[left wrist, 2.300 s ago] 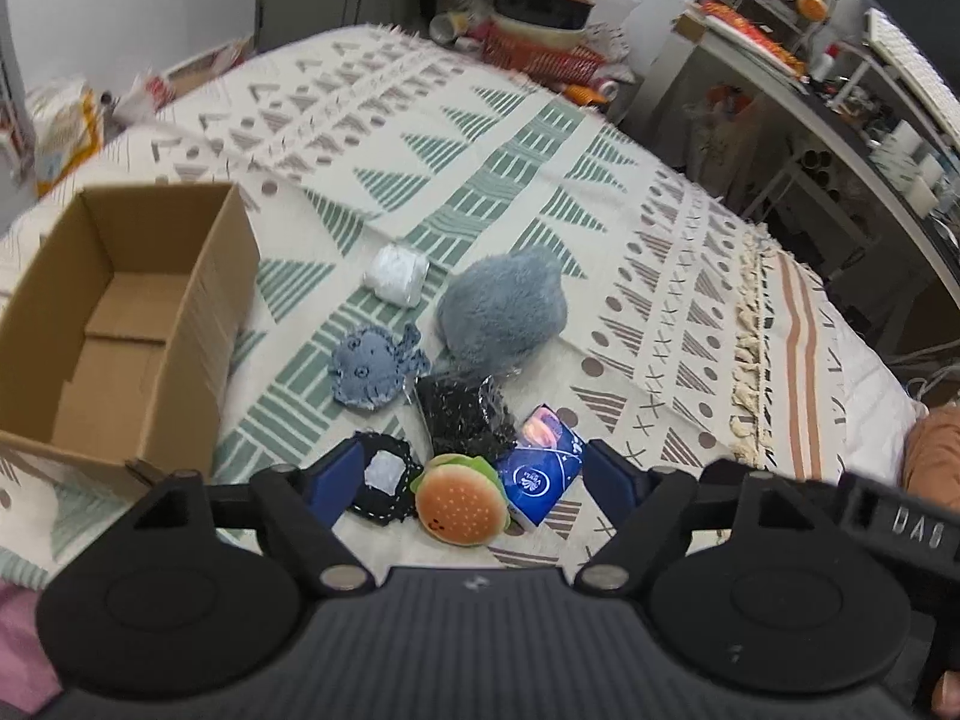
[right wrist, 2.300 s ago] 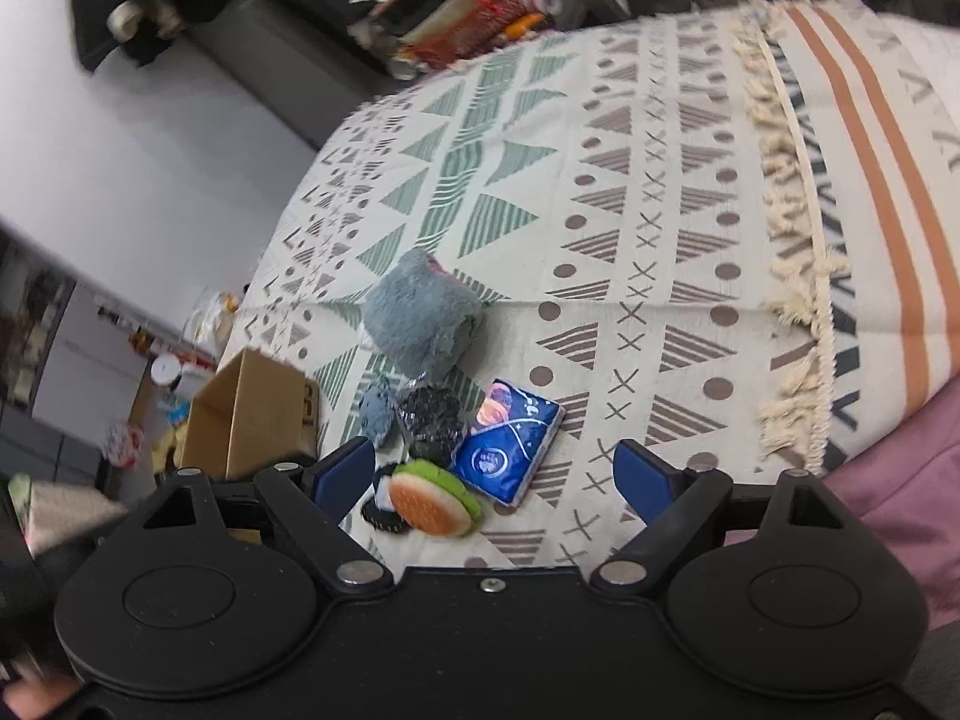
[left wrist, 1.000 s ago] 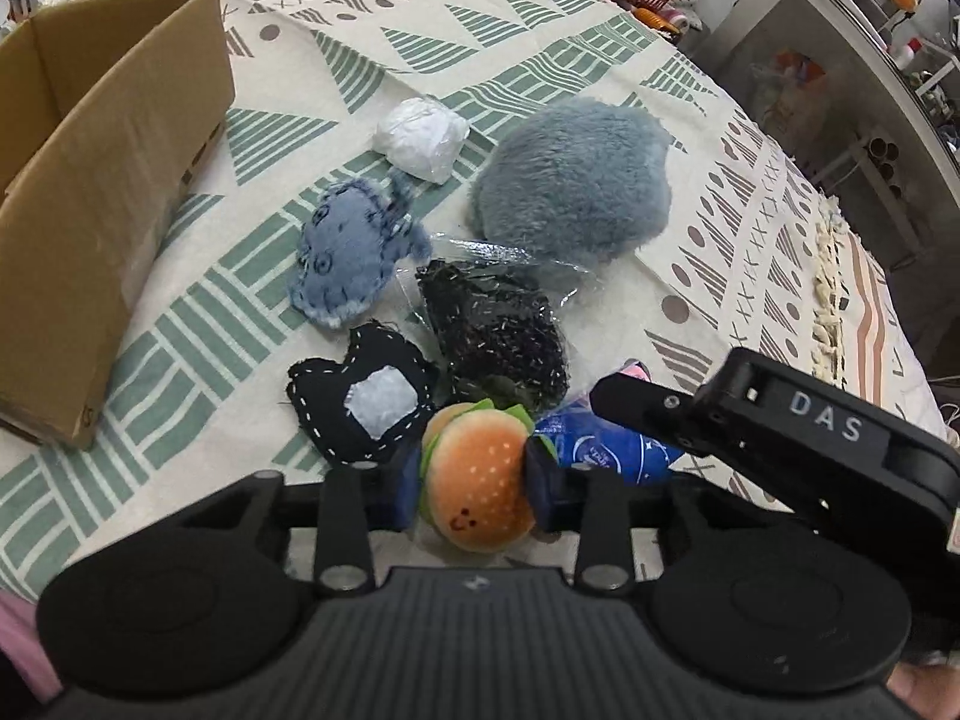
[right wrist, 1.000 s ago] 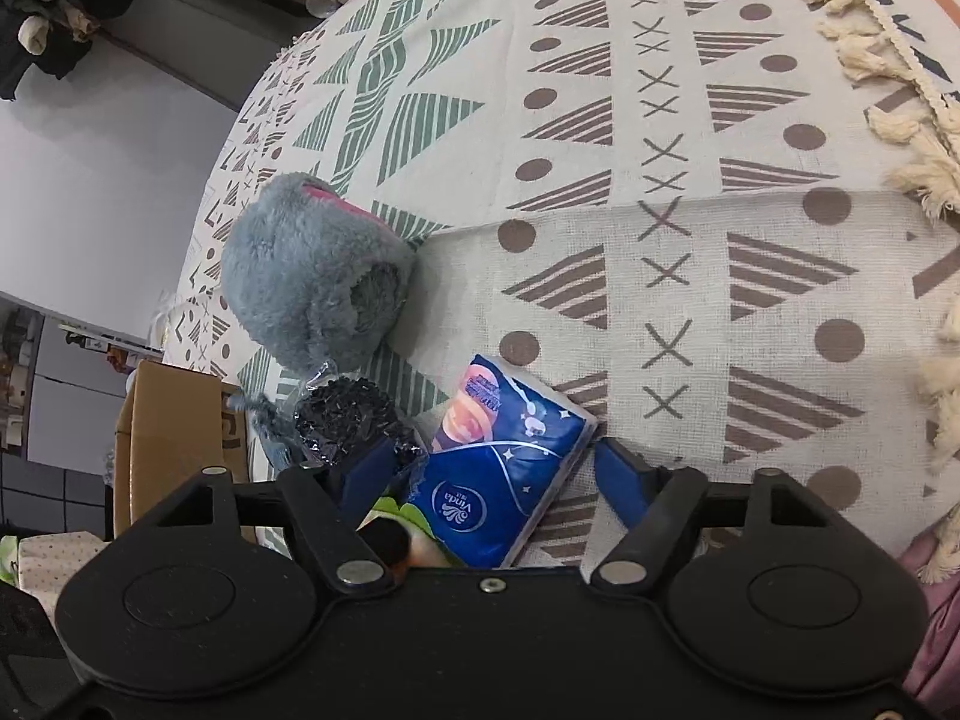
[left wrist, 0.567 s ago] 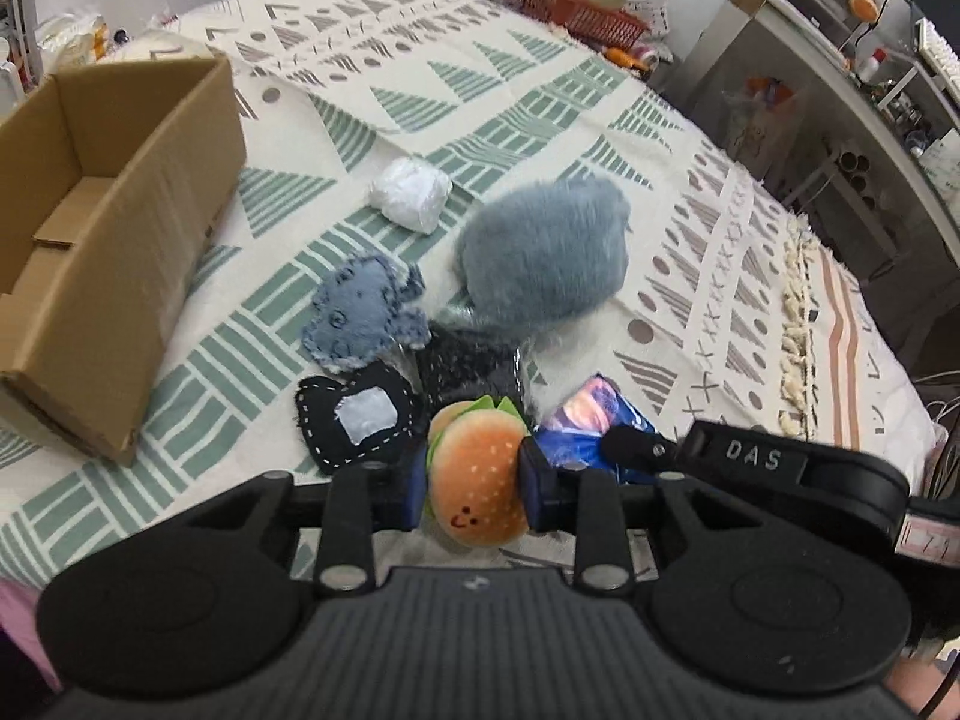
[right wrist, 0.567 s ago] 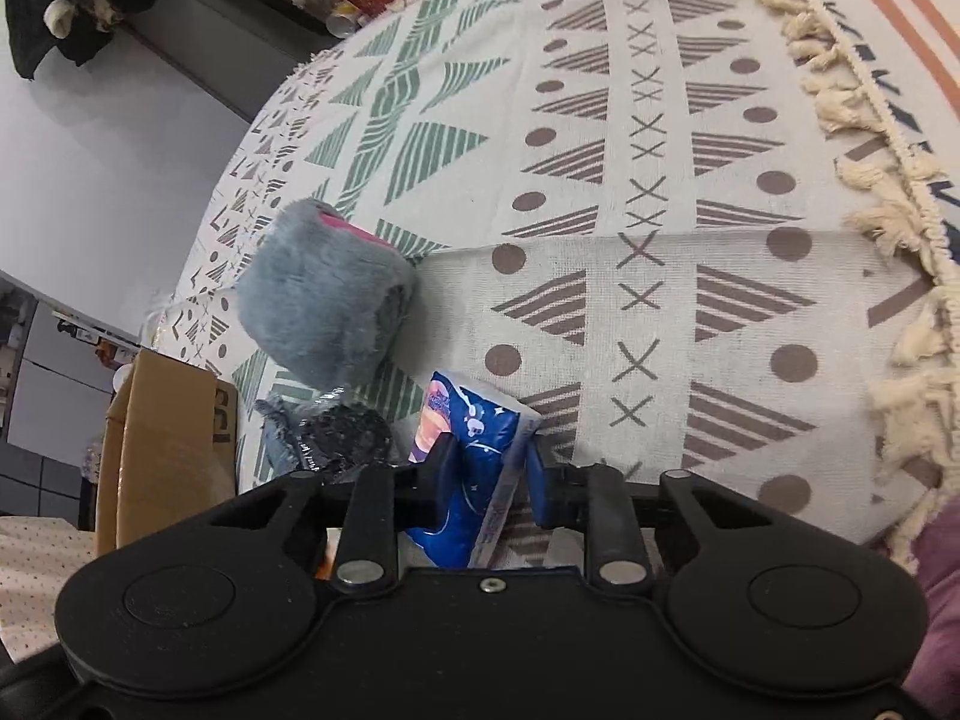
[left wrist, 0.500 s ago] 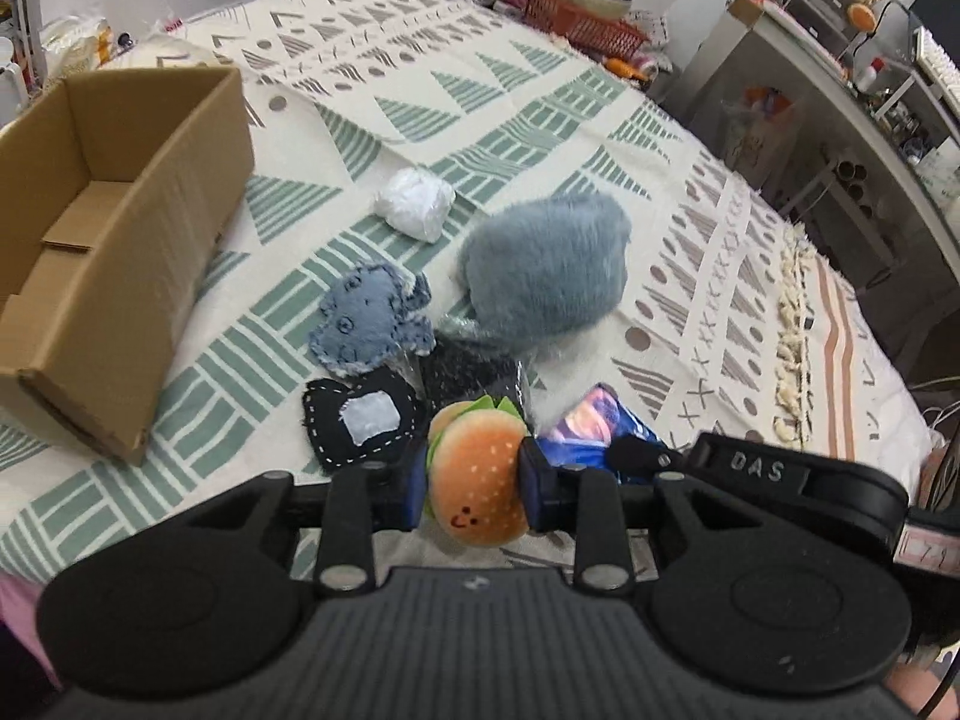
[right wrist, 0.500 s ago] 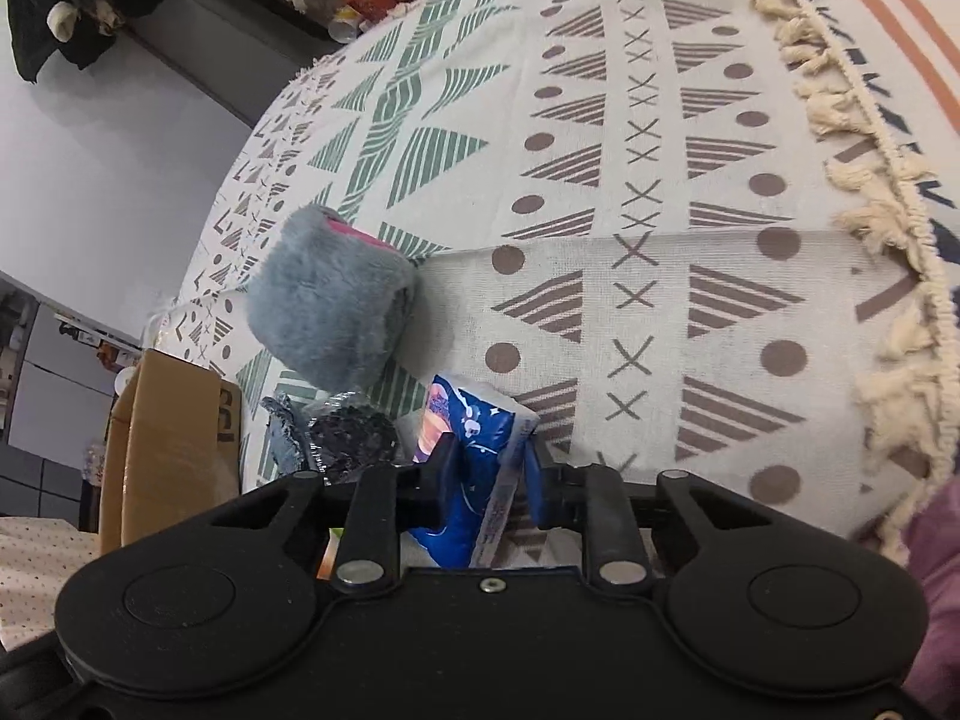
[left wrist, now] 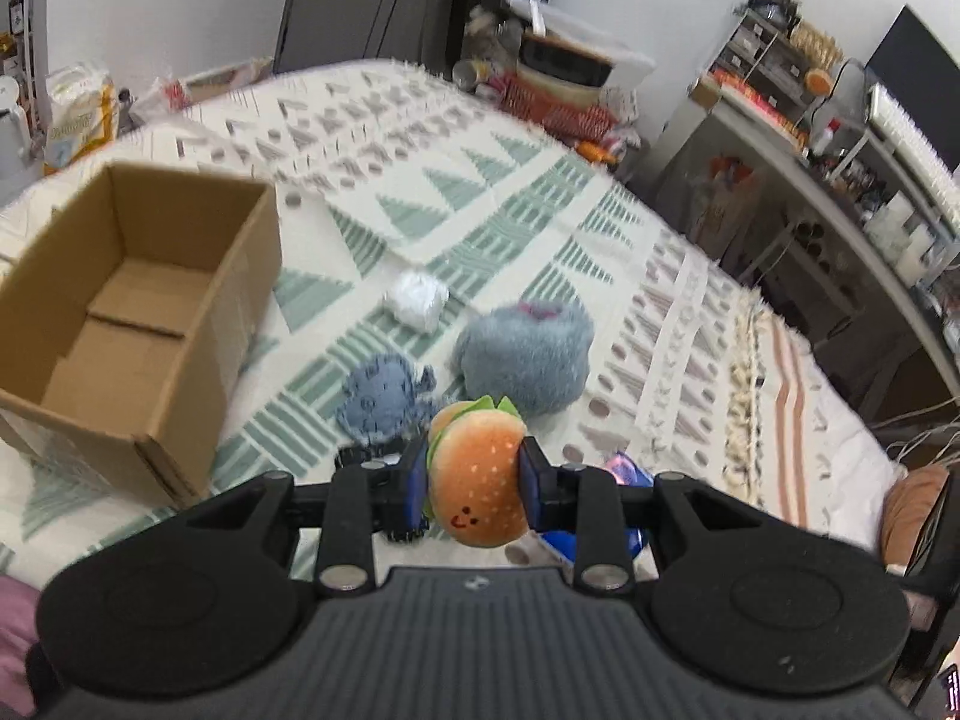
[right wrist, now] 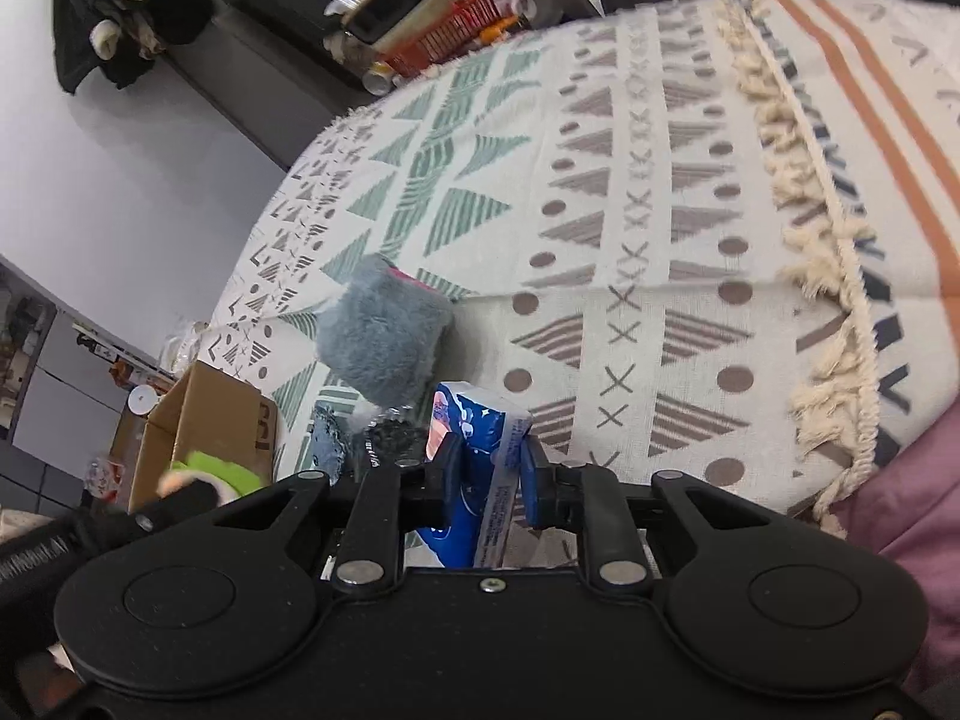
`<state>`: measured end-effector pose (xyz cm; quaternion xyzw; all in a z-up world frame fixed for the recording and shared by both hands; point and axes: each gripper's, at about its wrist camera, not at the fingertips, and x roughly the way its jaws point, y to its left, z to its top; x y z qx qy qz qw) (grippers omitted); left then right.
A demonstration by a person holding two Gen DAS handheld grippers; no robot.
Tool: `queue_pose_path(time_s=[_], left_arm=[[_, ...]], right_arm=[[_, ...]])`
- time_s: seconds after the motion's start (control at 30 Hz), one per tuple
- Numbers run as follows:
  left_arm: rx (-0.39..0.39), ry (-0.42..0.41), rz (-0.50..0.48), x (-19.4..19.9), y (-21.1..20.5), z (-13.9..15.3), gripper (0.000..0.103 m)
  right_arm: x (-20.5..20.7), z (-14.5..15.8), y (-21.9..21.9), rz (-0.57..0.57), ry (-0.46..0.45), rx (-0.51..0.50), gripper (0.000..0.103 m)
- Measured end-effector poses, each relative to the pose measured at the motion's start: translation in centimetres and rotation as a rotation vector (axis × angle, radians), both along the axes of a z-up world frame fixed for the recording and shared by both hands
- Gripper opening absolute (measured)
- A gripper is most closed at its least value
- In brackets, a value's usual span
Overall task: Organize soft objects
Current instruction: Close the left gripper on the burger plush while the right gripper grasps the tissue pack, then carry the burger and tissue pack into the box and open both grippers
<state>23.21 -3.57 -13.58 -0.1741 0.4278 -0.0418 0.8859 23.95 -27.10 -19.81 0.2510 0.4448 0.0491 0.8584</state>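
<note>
Left gripper (left wrist: 474, 483) pinches the burger plush (left wrist: 476, 476) across its bun, pads pressed into both sides, toy lifted off the blanket (left wrist: 492, 192); we read it as very light and squashy, so a mid-body pinch like this should hold, though the rounded fabric could roll out if the squeeze slackens. Far left, the cardboard box (left wrist: 114, 324) stands open with nothing showing inside, our likely drop point. Next along on the blanket: a blue felt toy (left wrist: 379, 397), flat and floppy, best taken by an edge; a white crumpled wad (left wrist: 416, 300), near weightless; a grey furry plush (left wrist: 523, 355), bulky, needing a wide bite into the pile. Right gripper (right wrist: 485, 468) is clamped on the blue tissue pack (right wrist: 480, 438), held edge-on; slick wrapper, compressible fill, so we judge slip the main risk. Beside it a dark crinkly packet (right wrist: 390, 438) lies just under the grey plush.
</note>
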Motion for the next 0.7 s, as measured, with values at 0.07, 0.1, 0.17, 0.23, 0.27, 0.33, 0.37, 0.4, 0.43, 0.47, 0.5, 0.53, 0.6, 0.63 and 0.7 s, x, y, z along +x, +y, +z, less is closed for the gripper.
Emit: queue_pose_path(time_s=[0.07,0.1,0.17,0.23,0.27,0.33,0.37,0.4,0.43,0.47,0.5,0.53,0.6,0.63,0.7], left_arm=[[0.008,-0.032,-0.003,-0.2,0.2,1.1,0.03],[0.008,-0.043,-0.005,-0.2,0.4,1.6,0.03],[0.006,-0.061,-0.004,-0.3,0.8,2.5,0.03],[0.027,-0.078,0.015,-0.3,1.2,3.1,0.03],[0.046,-0.087,0.03,-0.4,1.5,3.4,0.03],[0.052,-0.108,0.042,-0.7,2.2,3.9,0.03],[0.046,-0.108,0.047,-0.8,2.6,4.0,0.03],[0.044,-0.108,0.053,-0.8,3.0,4.2,0.03],[0.045,-0.11,0.058,-0.8,3.3,4.3,0.03],[0.052,-0.11,0.063,-0.8,3.7,4.5,0.03],[0.071,-0.095,0.073,-0.6,4.1,4.5,0.03],[0.078,-0.085,0.085,-0.5,4.5,4.6,0.03],[0.089,-0.085,0.105,-0.3,5.5,4.8,0.03],[0.101,-0.088,0.114,-0.2,5.9,4.9,0.03],[0.109,-0.09,0.135,0.0,7.1,5.0,0.03]], right_arm=[[-0.4,0.7,0.2,-0.001,-0.022,-0.008,0.02],[-0.6,1.1,0.3,0.0,-0.032,-0.012,0.02],[-0.9,1.9,0.8,0.01,-0.058,-0.032,0.02],[-1.1,2.7,1.4,0.023,-0.087,-0.057,0.02],[-1.2,2.9,1.7,0.029,-0.097,-0.065,0.02],[-1.2,3.5,2.4,0.037,-0.111,-0.078,0.02],[-1.2,3.8,2.7,0.043,-0.118,-0.082,0.02],[-1.3,4.0,3.1,0.048,-0.125,-0.084,0.02],[-1.3,4.2,3.4,0.056,-0.133,-0.085,0.02],[-1.3,4.4,3.7,0.062,-0.14,-0.085,0.02],[-1.3,4.6,4.0,0.068,-0.147,-0.083,0.02],[-1.3,4.7,4.3,0.073,-0.153,-0.08,0.02],[-1.4,5.1,5.0,0.082,-0.165,-0.078,0.02],[-1.4,5.2,5.3,0.084,-0.169,-0.08,0.02],[-1.3,5.5,5.9,0.089,-0.175,-0.086,0.02]])
